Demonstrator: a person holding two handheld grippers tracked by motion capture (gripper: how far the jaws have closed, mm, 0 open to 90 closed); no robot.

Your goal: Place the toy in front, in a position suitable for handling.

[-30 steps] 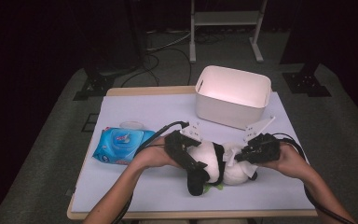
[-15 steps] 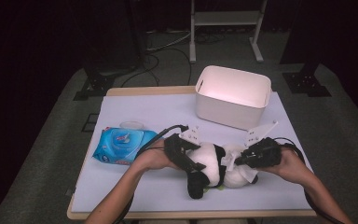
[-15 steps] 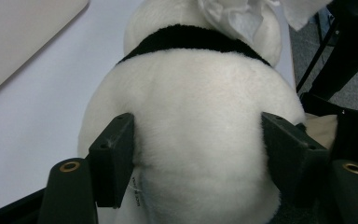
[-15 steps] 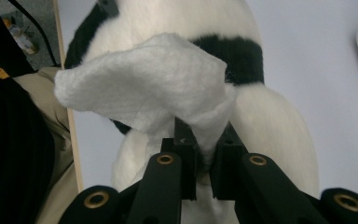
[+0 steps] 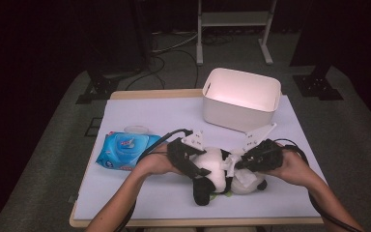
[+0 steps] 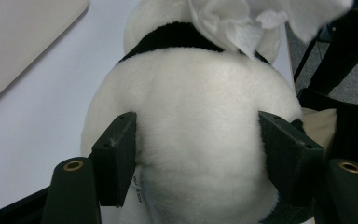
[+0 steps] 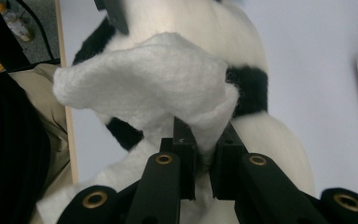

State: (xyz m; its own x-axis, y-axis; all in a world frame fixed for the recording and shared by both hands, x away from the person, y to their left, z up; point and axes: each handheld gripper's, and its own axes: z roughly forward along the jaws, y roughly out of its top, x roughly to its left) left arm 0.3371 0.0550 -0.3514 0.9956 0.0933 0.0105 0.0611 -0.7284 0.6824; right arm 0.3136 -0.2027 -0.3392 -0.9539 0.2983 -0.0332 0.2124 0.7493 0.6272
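The left gripper [image 6: 198,154] has just been closing; its fingers [image 6: 116,156] now clasp the white back of a black-and-white plush panda [image 5: 212,171] lying on the bench [image 5: 140,116]. The right gripper [image 7: 200,149], fingers narrow, pinches a white fleecy wipe [image 7: 144,79] over the panda.

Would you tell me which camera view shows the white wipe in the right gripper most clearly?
The right gripper view: the wipe spreads large above the jaws pinching its lower edge. The left gripper view catches its crumpled folds at the top edge, beyond the plush panda. The high view shows a small white patch.
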